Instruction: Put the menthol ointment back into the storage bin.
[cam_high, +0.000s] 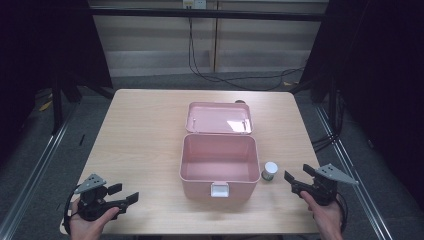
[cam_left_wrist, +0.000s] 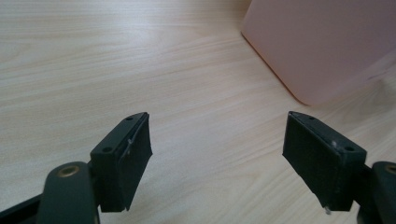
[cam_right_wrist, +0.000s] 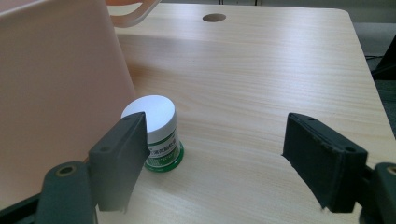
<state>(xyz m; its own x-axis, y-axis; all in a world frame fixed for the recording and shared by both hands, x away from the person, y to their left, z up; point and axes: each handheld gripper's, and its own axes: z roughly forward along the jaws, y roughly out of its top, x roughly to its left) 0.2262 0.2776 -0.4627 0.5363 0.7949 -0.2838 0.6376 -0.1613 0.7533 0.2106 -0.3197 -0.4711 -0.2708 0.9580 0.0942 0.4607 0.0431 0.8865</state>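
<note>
Jaws of left gripper (cam_high: 126, 194) gape wide, empty, at the table's near left. We note the open pink plastic box (cam_high: 219, 167) at centre, small white-lidded jar (cam_high: 270, 171) just right of it, and right gripper (cam_high: 295, 176), agape and empty, near it.

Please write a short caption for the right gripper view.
Open right gripper faces a small white-capped jar beside the pink box.

Pale wooden table (cam_high: 140, 125) on grey floor (cam_high: 165, 80), black cables (cam_high: 235, 80), beige wall panels (cam_high: 150, 35) behind.
</note>
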